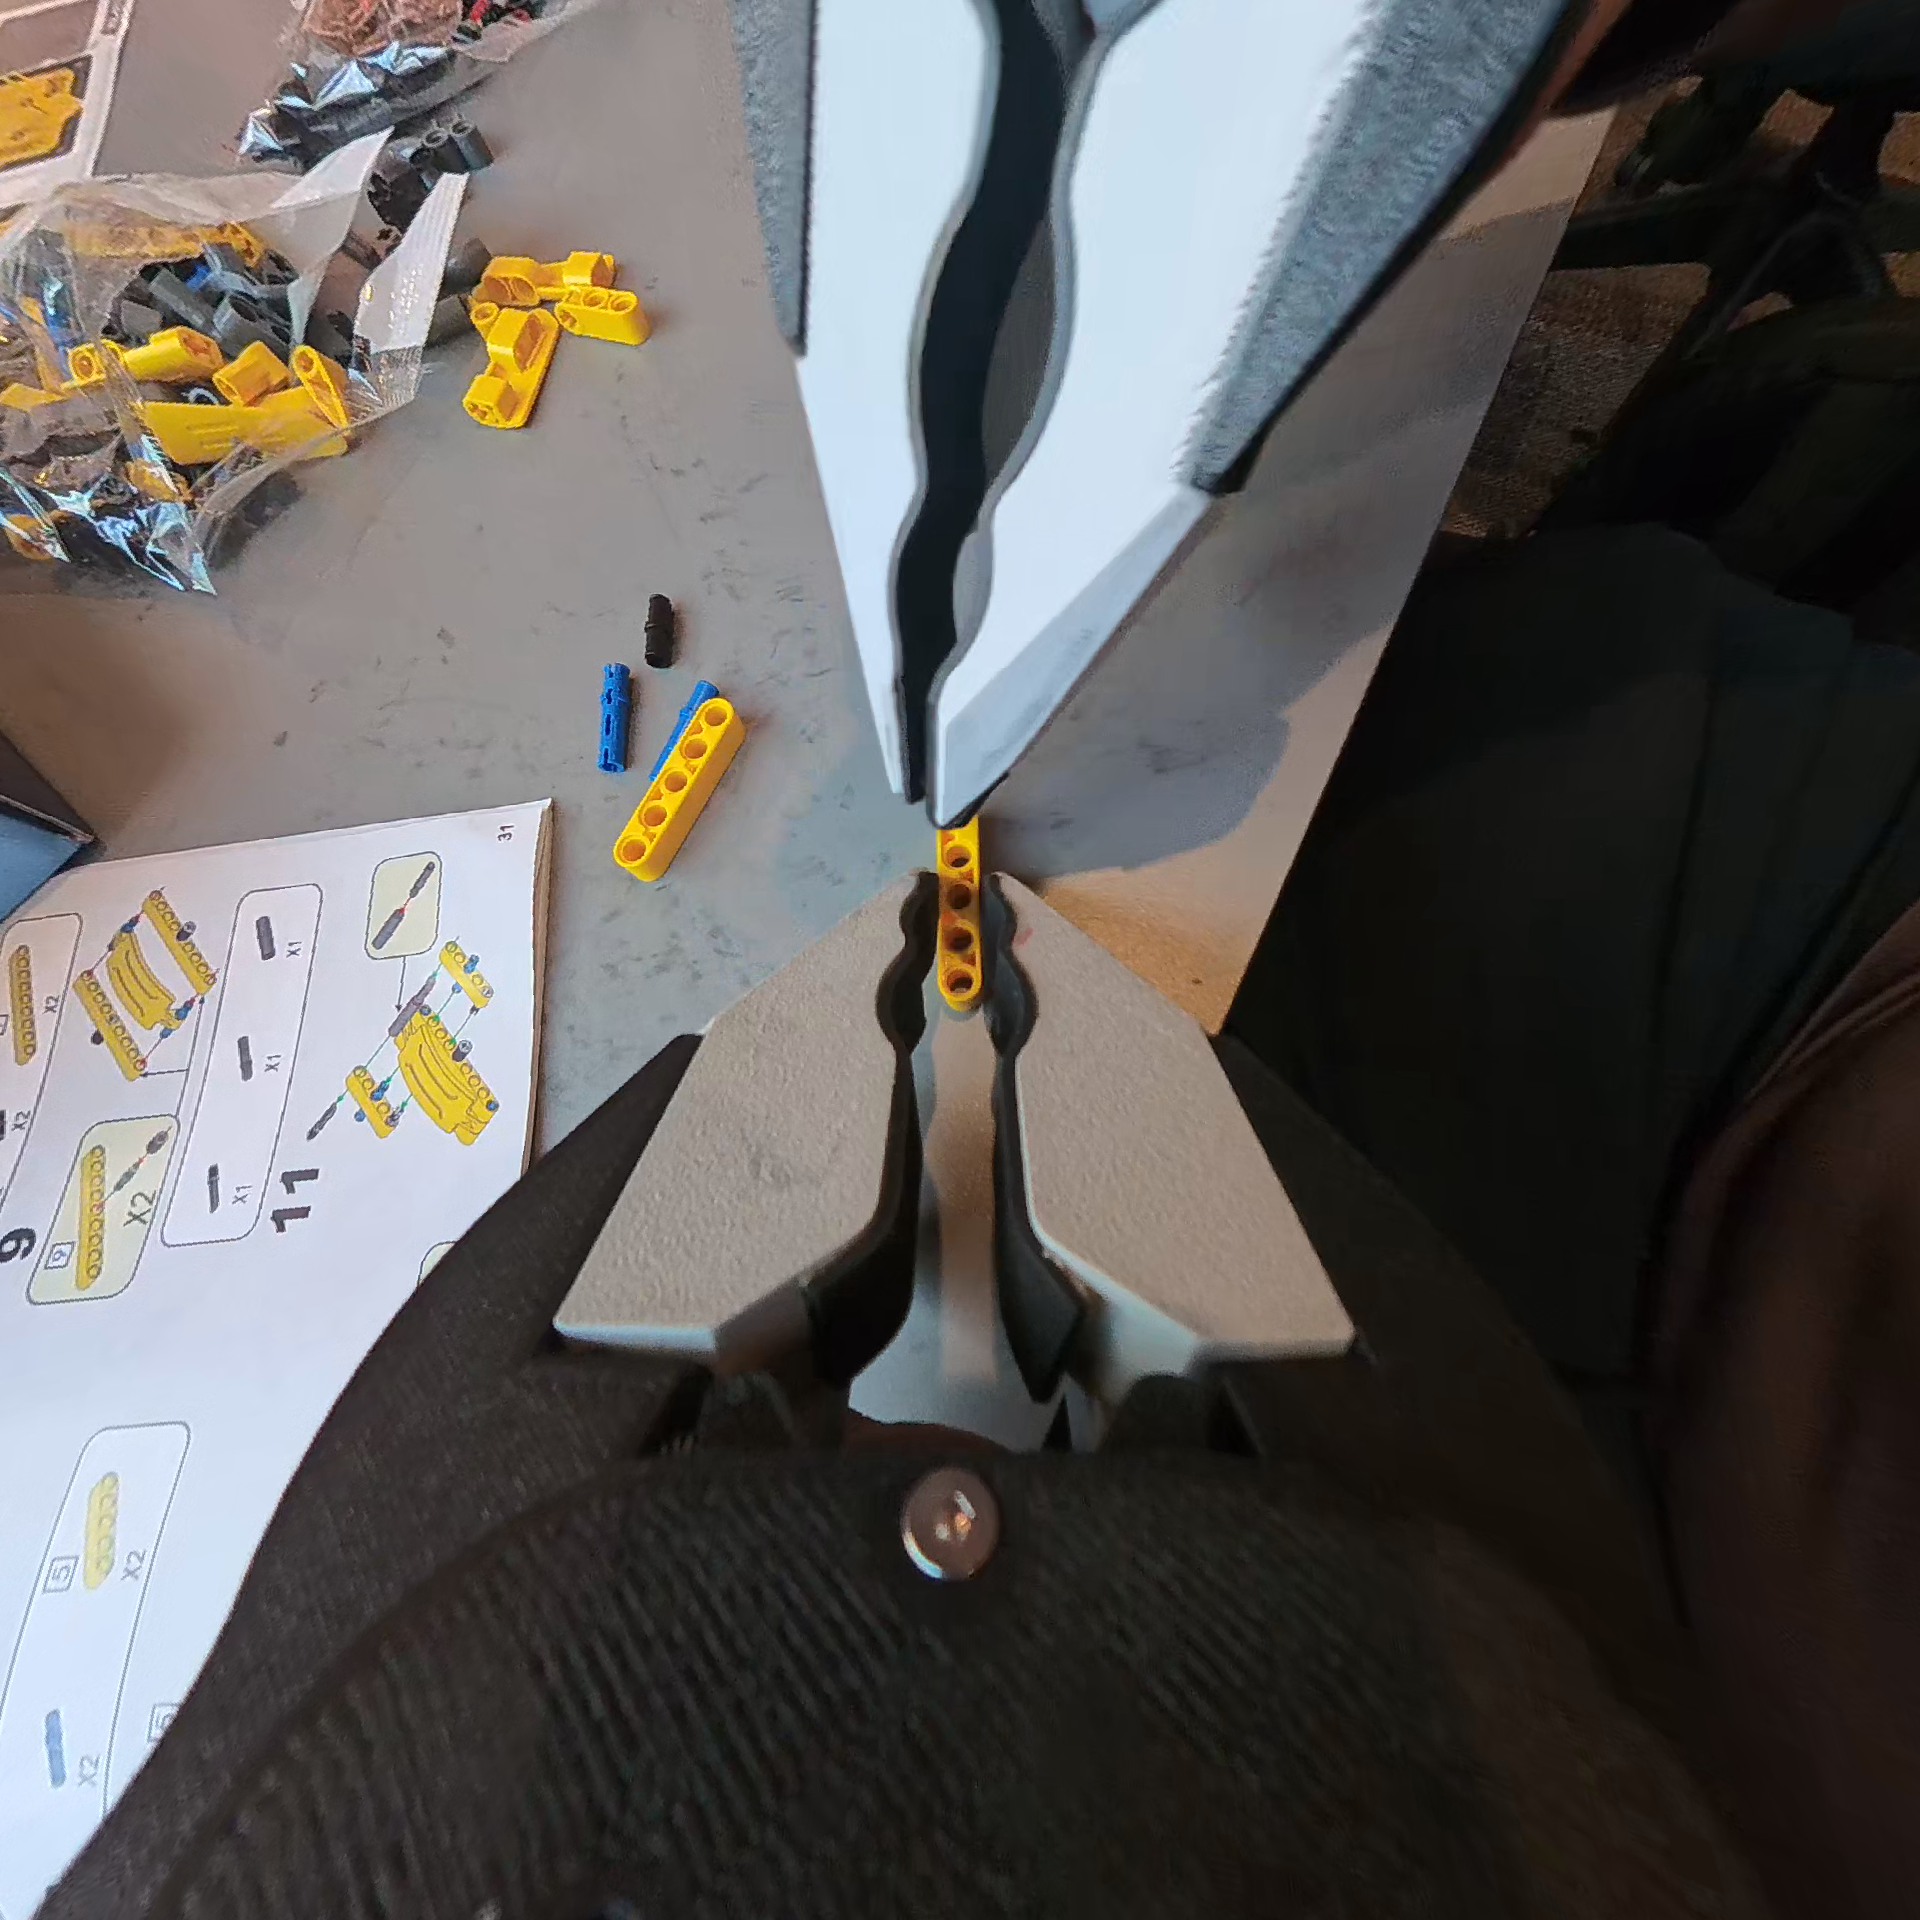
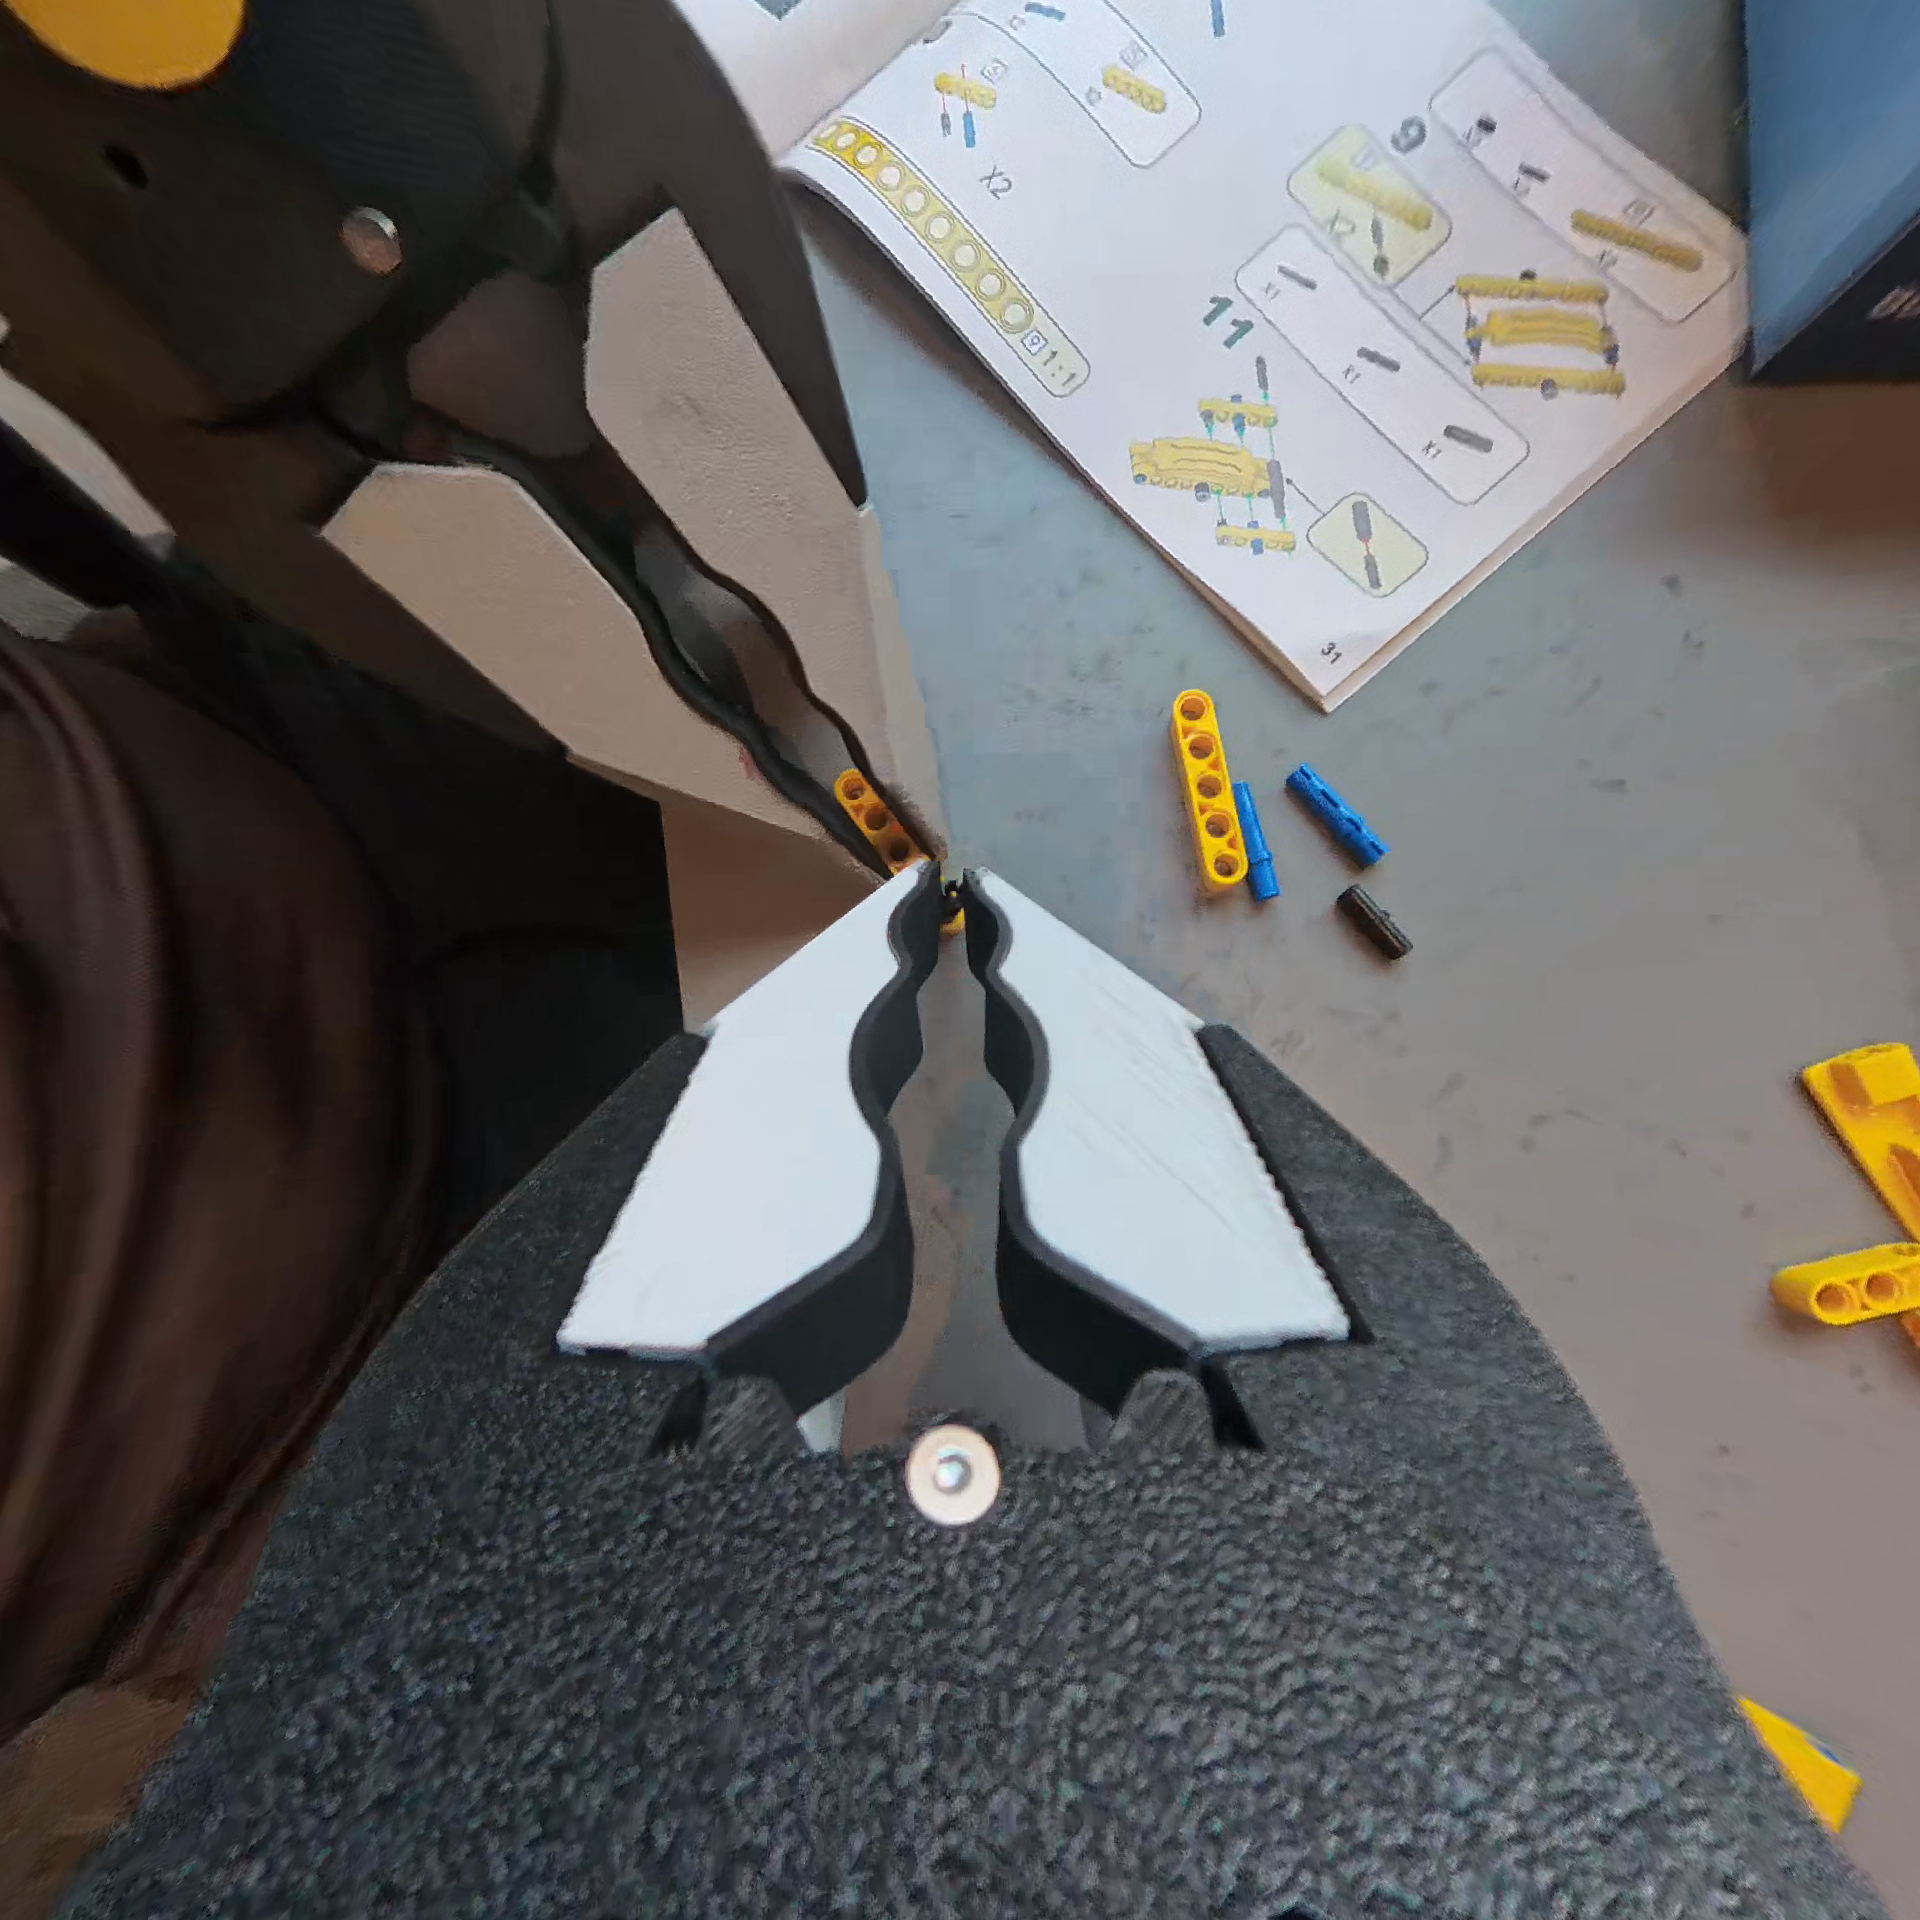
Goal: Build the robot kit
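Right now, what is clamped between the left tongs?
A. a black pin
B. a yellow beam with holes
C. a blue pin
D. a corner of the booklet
B: the yellow beam with holes stands between the fingers of the left tongs, while the blue pins and the black pin lie loose on the table.

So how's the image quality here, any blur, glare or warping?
Left wrist view: the right tool is bright and soft, its shadow falls on the table, edges bend. Right wrist view: the booklet is slightly blurred, the yellow beam sharp.
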Demonstrator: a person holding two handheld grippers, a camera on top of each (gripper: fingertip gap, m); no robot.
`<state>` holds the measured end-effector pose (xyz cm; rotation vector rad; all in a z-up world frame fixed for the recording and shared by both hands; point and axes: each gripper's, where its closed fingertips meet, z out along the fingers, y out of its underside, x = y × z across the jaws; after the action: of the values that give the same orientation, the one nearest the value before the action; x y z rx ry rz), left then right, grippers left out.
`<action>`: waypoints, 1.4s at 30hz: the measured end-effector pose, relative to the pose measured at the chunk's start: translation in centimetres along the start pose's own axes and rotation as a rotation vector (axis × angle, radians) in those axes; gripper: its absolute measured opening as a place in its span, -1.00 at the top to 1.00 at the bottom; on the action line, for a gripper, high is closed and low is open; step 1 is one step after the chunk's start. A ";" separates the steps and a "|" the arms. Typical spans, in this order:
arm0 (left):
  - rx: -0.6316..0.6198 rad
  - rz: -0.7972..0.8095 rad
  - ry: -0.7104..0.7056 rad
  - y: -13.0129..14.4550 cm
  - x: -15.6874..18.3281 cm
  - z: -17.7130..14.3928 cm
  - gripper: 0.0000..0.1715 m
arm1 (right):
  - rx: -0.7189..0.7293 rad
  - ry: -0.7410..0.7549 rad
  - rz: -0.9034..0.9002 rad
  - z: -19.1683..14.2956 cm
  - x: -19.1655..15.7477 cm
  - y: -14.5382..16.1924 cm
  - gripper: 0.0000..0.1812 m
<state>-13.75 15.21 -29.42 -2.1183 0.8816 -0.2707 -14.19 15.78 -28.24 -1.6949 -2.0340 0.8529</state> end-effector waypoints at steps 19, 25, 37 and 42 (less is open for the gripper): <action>0.001 -0.005 0.000 0.0 0.0 0.0 0.94 | 0.077 -0.063 0.028 -0.9 -0.3 -1.2 1.00; -0.001 -0.007 0.002 0.0 0.0 0.0 0.94 | -0.031 0.047 -0.088 -0.4 0.2 0.1 1.00; -0.004 -0.032 -0.040 0.1 -0.7 0.0 0.94 | 0.032 0.166 -0.063 -0.8 0.8 -0.6 1.00; -0.010 -0.054 -0.076 0.2 -1.2 0.0 0.95 | 0.148 0.150 0.131 -1.3 0.6 -0.3 1.00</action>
<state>-14.69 15.90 -29.40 -2.1500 0.7837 -0.2125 -13.70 16.63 -27.12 -1.7682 -1.7342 0.8661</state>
